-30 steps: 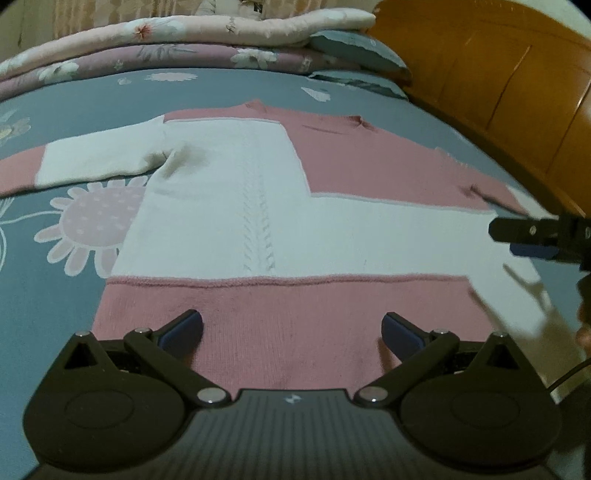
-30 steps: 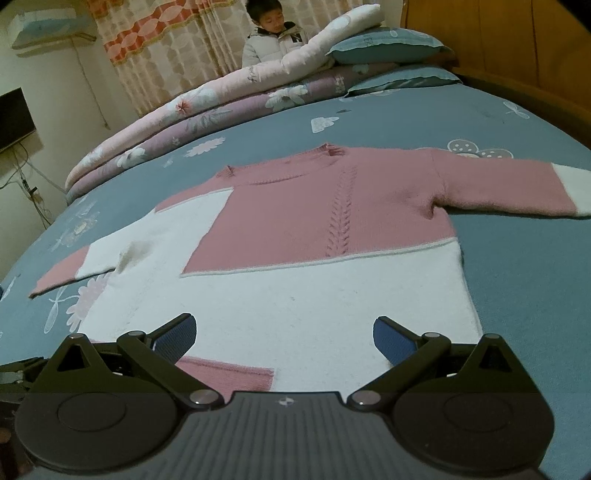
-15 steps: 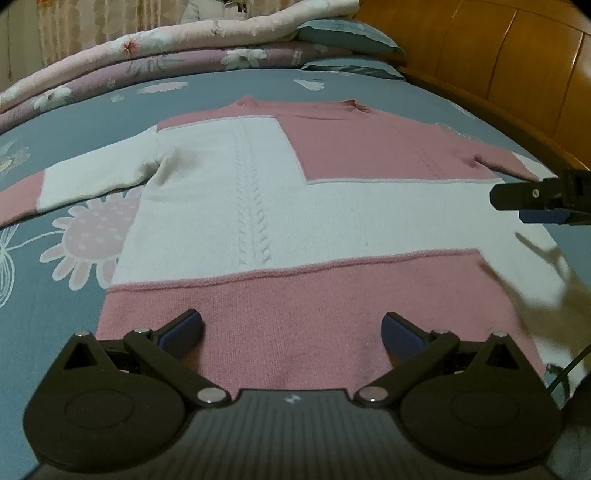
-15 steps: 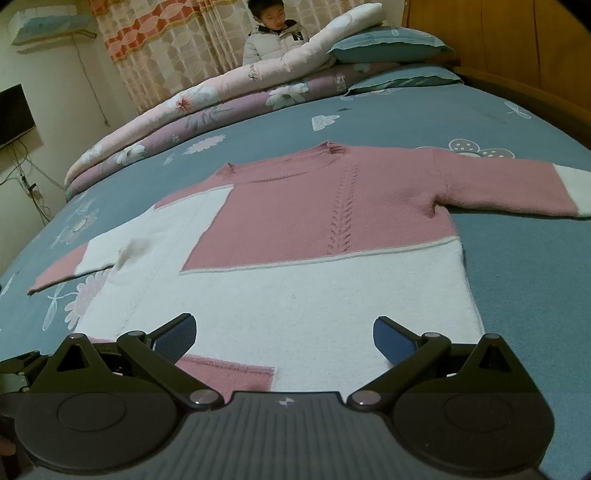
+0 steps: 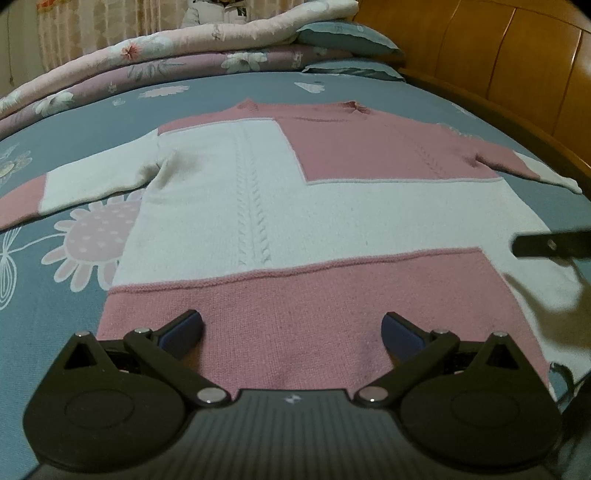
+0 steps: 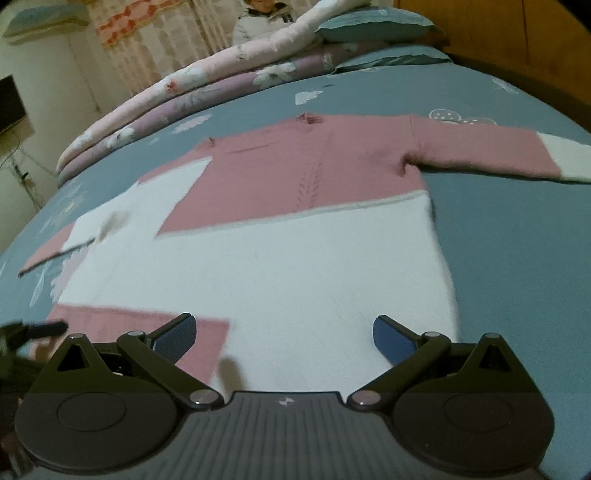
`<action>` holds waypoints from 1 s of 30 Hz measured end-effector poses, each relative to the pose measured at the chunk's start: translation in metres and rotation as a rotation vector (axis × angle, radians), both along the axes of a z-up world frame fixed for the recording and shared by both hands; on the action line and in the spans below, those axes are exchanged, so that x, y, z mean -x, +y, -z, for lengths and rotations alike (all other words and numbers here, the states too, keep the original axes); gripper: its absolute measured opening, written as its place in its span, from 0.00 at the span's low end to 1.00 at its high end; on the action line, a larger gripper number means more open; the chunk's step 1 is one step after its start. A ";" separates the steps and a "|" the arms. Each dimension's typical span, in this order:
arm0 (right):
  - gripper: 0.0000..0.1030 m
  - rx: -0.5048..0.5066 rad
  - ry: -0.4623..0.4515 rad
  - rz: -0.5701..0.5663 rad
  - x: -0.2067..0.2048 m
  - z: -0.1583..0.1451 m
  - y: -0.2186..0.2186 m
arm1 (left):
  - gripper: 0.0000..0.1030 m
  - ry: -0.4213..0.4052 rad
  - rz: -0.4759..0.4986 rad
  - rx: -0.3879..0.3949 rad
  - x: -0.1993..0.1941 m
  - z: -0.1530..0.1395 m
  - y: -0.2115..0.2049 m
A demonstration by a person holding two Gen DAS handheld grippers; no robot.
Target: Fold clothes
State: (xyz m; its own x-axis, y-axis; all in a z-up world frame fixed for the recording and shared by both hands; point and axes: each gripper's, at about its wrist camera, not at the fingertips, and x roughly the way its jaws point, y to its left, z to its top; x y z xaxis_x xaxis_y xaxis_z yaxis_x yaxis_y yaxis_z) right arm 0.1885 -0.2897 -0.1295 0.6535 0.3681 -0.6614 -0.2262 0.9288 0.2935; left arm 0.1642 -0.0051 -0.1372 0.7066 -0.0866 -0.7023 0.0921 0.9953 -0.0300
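One pink-and-white knitted sweater (image 5: 280, 206) spread flat on a blue-grey flowered bed sheet (image 5: 55, 295), both sleeves out to the sides. Two sets of black tongs with blue pads, left (image 5: 291, 330) and right (image 6: 284, 334), poised over the hem end, each spread wide and gripping nothing. Two folded floral quilts (image 6: 192, 92) and two blue-grey pillows (image 6: 373, 26) stacked by one wooden headboard (image 5: 517, 55).

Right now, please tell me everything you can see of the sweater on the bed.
The sweater is a knit in pink and white blocks, with a cable line down the front and a pink band at the hem. It lies flat and unfolded on the blue floral bedsheet, neck toward the pillows, both sleeves spread sideways. Neither open gripper holds it.
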 end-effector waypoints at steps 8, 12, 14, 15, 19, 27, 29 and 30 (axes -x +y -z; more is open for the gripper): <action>1.00 -0.063 -0.049 0.013 0.017 -0.007 -0.021 | 0.99 0.021 -0.008 -0.022 -0.002 -0.006 -0.005; 1.00 -0.042 -0.067 -0.051 0.013 -0.014 0.005 | 0.99 0.031 0.002 -0.023 -0.001 -0.008 -0.009; 1.00 0.007 -0.079 -0.089 0.013 -0.016 0.022 | 0.99 0.036 0.007 -0.029 0.000 -0.007 -0.010; 1.00 0.037 -0.083 -0.101 0.012 -0.017 0.031 | 0.99 0.037 0.009 -0.036 0.000 -0.005 -0.011; 1.00 0.110 -0.059 -0.125 0.004 -0.012 0.054 | 0.99 0.027 0.011 -0.033 0.003 -0.002 -0.010; 1.00 0.235 -0.073 -0.162 0.015 0.010 0.062 | 0.99 0.034 0.016 -0.027 0.002 -0.003 -0.008; 1.00 0.231 -0.095 -0.166 0.019 0.012 0.059 | 0.99 0.039 0.017 -0.026 0.002 -0.003 -0.007; 1.00 0.233 -0.090 -0.172 0.020 0.011 0.058 | 0.99 0.042 0.018 -0.025 0.002 -0.004 -0.007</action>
State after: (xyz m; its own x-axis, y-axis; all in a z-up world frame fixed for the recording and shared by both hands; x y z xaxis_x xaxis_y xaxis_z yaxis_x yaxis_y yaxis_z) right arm 0.1683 -0.2317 -0.1406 0.6547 0.3237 -0.6830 -0.4011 0.9147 0.0490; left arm 0.1625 -0.0117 -0.1335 0.6753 -0.0810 -0.7331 0.1090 0.9940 -0.0095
